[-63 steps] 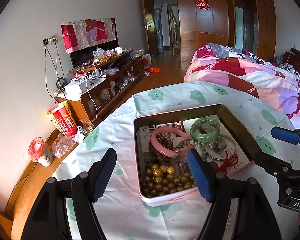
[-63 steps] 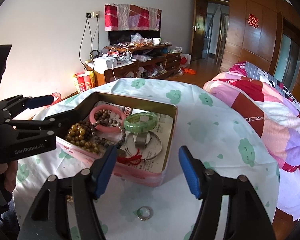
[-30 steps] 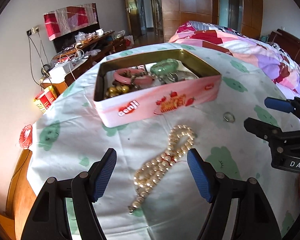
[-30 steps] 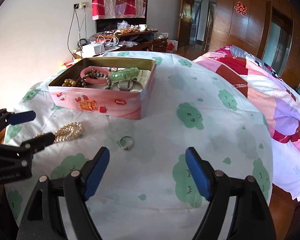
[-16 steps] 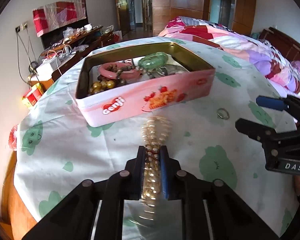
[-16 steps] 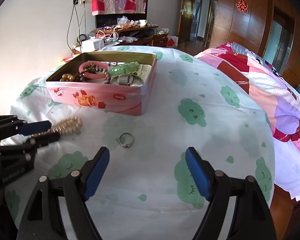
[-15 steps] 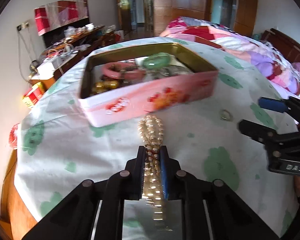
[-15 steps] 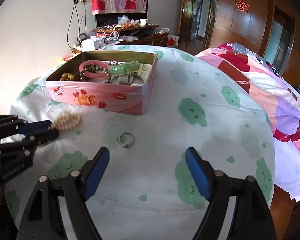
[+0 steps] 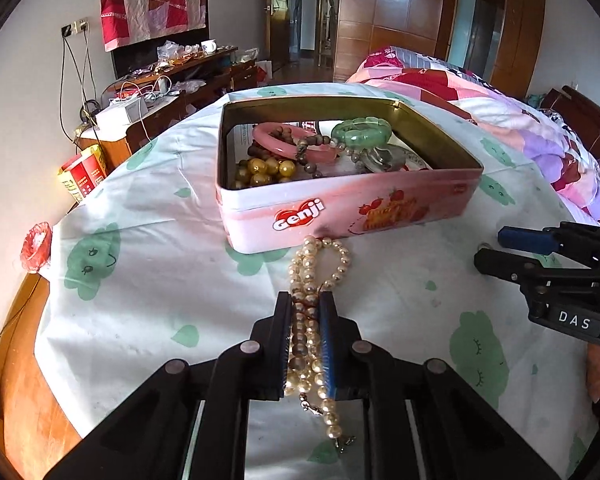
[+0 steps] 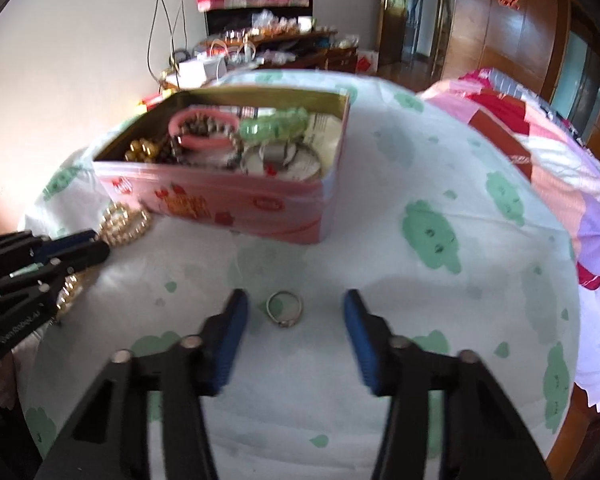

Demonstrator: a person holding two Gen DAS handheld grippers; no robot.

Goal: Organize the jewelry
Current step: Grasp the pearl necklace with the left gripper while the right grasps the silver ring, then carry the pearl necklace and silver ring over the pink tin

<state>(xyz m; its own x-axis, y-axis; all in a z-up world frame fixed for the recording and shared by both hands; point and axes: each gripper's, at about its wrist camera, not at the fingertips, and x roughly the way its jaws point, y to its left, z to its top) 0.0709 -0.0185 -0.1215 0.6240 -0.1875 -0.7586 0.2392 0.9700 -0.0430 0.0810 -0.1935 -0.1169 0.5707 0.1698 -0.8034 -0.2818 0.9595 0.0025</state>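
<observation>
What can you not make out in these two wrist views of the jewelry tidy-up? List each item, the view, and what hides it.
- Pearl necklace: left wrist view, its middle is hidden between the shut jaws of the left gripper.
- Ring: right wrist view, motion blur hides any stone or setting, between the open jaws of the right gripper.
- Pink tin: left wrist view, the near wall hides its floor.
- Silver pieces: right wrist view, too blurred to identify.

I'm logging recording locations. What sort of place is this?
Most likely a home bedroom: a bed with a patchwork quilt, wooden wardrobe doors, and a cluttered TV cabinet beside the cloth-covered table.
</observation>
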